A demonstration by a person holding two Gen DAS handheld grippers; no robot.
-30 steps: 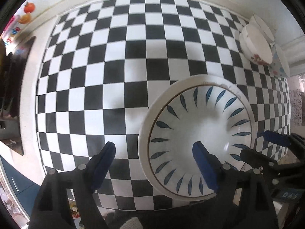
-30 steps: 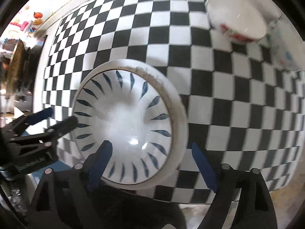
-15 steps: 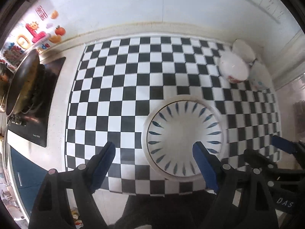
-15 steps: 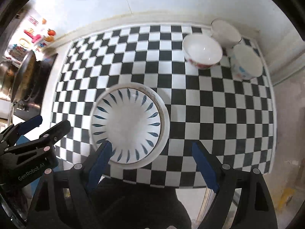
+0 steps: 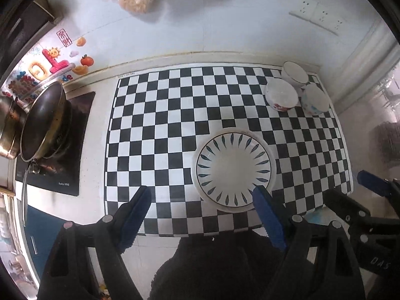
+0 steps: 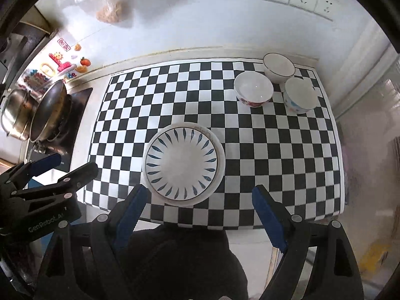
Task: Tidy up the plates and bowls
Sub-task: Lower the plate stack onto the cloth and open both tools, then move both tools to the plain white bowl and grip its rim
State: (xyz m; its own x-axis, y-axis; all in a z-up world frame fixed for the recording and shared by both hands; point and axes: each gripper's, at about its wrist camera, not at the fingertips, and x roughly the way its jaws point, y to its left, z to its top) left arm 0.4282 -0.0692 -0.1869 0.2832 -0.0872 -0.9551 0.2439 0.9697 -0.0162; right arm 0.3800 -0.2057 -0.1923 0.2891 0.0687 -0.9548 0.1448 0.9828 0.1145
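Both my hand-held grippers (image 5: pixel 201 208) (image 6: pixel 197 207) hang open; the plate (image 6: pixel 183 166) looks stiff, breakable: I'd pinch its rim.

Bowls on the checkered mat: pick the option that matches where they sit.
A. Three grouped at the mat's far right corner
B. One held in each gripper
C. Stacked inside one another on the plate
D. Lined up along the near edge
A: the red-flowered bowl, the dark-rimmed bowl and the blue-patterned bowl cluster at the far right corner of the mat, apart from the plate.
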